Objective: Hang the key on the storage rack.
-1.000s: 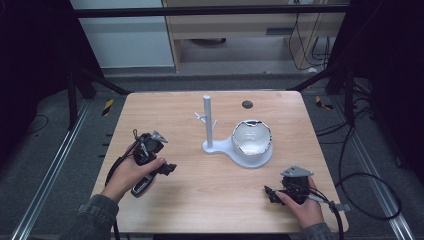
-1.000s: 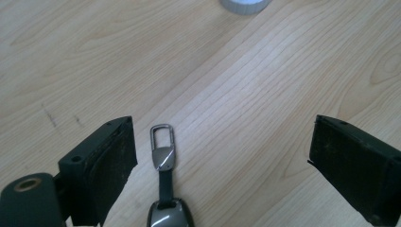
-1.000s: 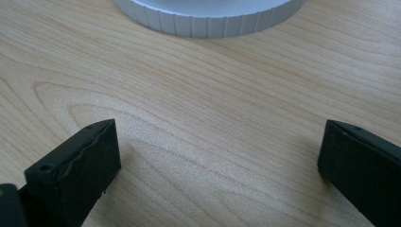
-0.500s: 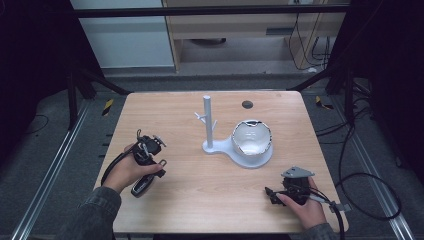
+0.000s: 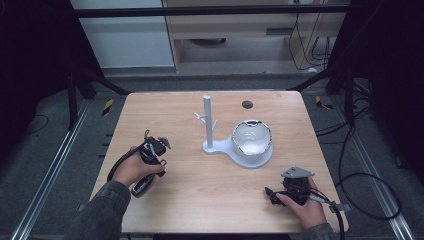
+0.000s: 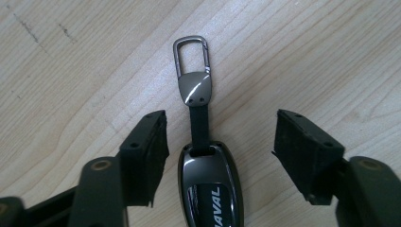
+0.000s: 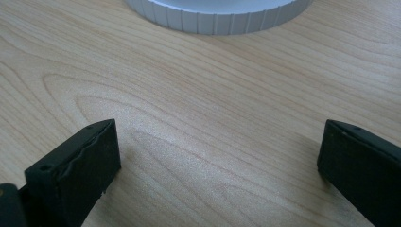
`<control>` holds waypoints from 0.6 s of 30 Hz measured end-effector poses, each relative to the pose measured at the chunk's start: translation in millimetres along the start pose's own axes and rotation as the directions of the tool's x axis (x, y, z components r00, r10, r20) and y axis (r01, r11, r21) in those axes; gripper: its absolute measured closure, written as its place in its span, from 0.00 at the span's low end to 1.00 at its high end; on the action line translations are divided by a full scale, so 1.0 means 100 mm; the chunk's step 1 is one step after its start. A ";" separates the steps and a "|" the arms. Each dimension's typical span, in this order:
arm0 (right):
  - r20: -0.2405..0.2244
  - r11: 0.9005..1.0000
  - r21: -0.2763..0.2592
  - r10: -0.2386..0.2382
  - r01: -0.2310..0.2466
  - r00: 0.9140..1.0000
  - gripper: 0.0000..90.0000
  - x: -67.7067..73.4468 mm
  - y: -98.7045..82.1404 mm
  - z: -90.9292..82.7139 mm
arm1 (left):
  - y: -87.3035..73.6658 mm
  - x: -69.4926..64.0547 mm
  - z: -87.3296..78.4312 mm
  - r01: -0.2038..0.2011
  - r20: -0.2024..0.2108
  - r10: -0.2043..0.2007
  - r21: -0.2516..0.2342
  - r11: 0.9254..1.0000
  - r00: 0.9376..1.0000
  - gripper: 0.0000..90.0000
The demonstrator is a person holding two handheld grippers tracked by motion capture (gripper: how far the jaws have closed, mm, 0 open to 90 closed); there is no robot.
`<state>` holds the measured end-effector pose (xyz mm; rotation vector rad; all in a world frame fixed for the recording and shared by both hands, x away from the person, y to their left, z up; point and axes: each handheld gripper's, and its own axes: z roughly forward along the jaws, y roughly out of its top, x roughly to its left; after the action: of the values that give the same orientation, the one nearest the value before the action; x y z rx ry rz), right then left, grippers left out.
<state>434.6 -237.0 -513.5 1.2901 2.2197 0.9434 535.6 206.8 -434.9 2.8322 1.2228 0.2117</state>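
Pads (image 6: 151, 146) of the left gripper (image 6: 220, 142) straddle the key fob (image 6: 210, 189), having just been narrowing, with gaps on both sides, so nothing is gripped yet. The fob lies flat on the table (image 5: 200, 200) at its near left, carabiner clip (image 6: 191, 54) pointing away. Grasp and lift are judged undone. Farther right stand the white stand (image 5: 208, 125) and its bowl-shaped tray (image 5: 251, 137). The right gripper (image 7: 217, 156) rests near right, jaws wide and empty.

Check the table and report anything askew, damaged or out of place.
The bowl on the white stand looks odd: its far rim seems jagged and dark, perhaps chipped, though the high view is too small to be sure. The key fob lies flat between the left gripper's jaws, which have just been closing.
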 end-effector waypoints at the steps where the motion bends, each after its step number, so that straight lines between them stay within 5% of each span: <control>1: -0.001 1.000 0.000 -0.001 0.001 1.000 0.01 0.00 0.00 0.00 | 0.00 0.01 0.01 0.001 0.005 -0.001 0.008 1.000 1.000 0.44; 10: -0.003 1.000 0.001 -0.005 0.005 1.000 0.01 0.00 0.00 0.00 | 0.00 0.08 0.07 0.012 -0.013 -0.011 0.032 0.999 1.000 0.50; 14: -0.003 1.000 0.002 -0.005 0.005 1.000 0.01 0.01 0.00 0.00 | 0.00 0.13 0.09 0.023 0.038 -0.023 0.009 1.000 0.999 0.58; 18: -0.004 1.000 0.003 -0.006 0.006 1.000 0.01 0.01 0.00 0.00 | 0.00 0.12 0.11 0.005 0.030 -0.005 0.022 1.000 1.000 0.59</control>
<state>433.8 -236.6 -513.3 1.2829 2.2280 0.9411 545.5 215.2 -444.6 2.8396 1.2337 0.1562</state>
